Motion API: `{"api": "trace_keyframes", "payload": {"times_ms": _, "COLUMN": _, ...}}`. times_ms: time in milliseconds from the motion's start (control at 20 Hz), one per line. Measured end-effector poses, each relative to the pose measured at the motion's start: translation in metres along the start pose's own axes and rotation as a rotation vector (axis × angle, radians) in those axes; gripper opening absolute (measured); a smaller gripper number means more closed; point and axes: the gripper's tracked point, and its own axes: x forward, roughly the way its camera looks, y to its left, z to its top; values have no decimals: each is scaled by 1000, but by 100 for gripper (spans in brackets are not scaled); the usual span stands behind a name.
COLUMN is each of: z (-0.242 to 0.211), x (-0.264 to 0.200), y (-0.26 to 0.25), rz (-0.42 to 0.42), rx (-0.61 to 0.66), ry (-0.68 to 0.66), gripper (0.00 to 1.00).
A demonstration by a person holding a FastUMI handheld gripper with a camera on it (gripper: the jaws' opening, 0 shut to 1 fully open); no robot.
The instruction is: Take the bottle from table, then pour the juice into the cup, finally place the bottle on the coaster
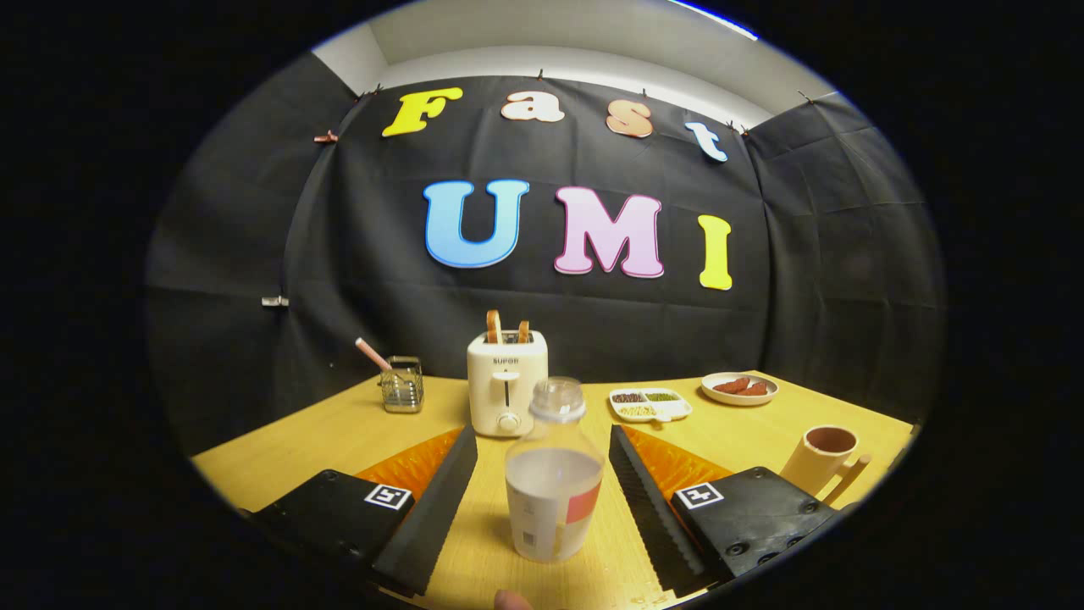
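Clear plastic bottle [554, 485] w/ label upright on table [339, 432], between gripper [542, 491] fingers; jaws wide open, gaps both sides, nothing held. Toaster [506, 383] just beyond bottle. Cup [821, 458] ahead-right; divided tray [649, 404], plate [739, 388] farther; wire holder [401, 385] ahead-left.

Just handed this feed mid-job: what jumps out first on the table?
The clear bottle stands upright between the open gripper fingers, neither finger touching it. Straight beyond it sits a cream toaster with bread in its slots. The cup stands off past the right finger, with a divided snack tray and a plate farther back.
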Motion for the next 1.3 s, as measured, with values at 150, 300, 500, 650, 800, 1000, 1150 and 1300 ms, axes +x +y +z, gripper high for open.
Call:
{"api": "trace_keyframes", "payload": {"times_ms": 150, "z": -21, "x": 10, "y": 0, "rz": -20, "rx": 12, "ry": 5, "gripper": 98}}
{"api": "trace_keyframes", "payload": {"times_ms": 300, "z": -39, "x": 17, "y": -4, "rz": -54, "rx": 16, "ry": 23, "gripper": 98}}
{"api": "trace_keyframes", "payload": {"times_ms": 500, "z": -41, "x": 25, "y": -6, "rz": -70, "rx": 54, "ry": 26, "gripper": 77}}
{"api": "trace_keyframes", "payload": {"times_ms": 650, "z": -21, "x": 25, "y": -6, "rz": -71, "rx": 70, "ry": 28, "gripper": 77}}
{"api": "trace_keyframes", "payload": {"times_ms": 800, "z": 5, "x": 22, "y": -10, "rz": -63, "rx": 64, "ry": 45, "gripper": 77}}
{"api": "trace_keyframes", "payload": {"times_ms": 1000, "z": 56, "x": 13, "y": -24, "rz": -68, "rx": 61, "ry": 12, "gripper": 76}}
{"api": "trace_keyframes", "payload": {"times_ms": 1150, "z": 89, "x": 8, "y": -35, "rz": -63, "rx": 73, "ry": -12, "gripper": 76}}
{"api": "trace_keyframes", "payload": {"times_ms": 1300, "z": 107, "x": 4, "y": -44, "rz": -40, "rx": 113, "ry": -20, "gripper": 76}}
